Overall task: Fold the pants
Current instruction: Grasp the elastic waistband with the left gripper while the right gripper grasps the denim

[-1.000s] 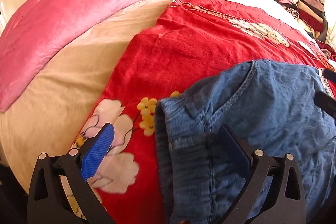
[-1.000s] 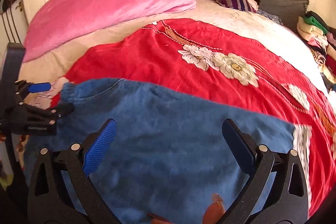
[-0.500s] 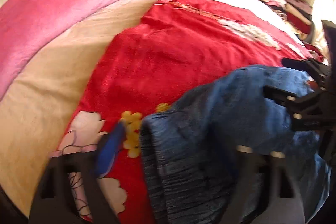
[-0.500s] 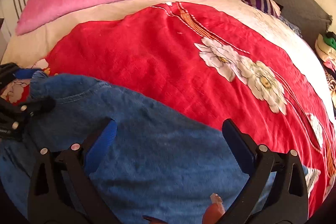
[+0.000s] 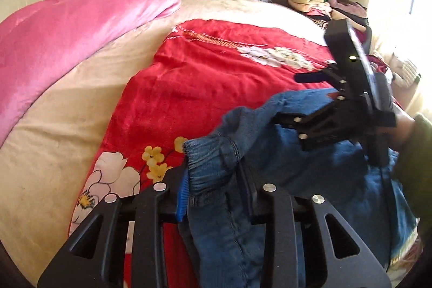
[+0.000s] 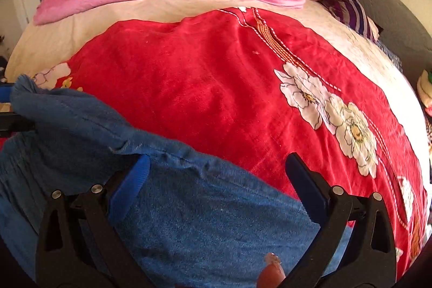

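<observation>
1. since the earlier frame, left gripper [image 5: 213, 190] has gone from spread wide beside the denim to clamped on the gathered waistband of the pants [image 5: 310, 169], lifting that corner off the red blanket [image 5: 205, 82].
2. right gripper [image 6: 216, 180]: jaws wide apart, straddling the far edge of the pants [image 6: 205, 215]; nothing pinched between them.
3. location: the pants lie at the lower part of both frames, on the red blanket, their long axis running left to right across the right wrist view.
4. key relation: the raised seam edge lies just ahead of the right gripper, touching its blue left pad; the left gripper holds the waistband end at far left of that view.
5. judged next: the right gripper needs to close on this edge so both ends travel together.
</observation>
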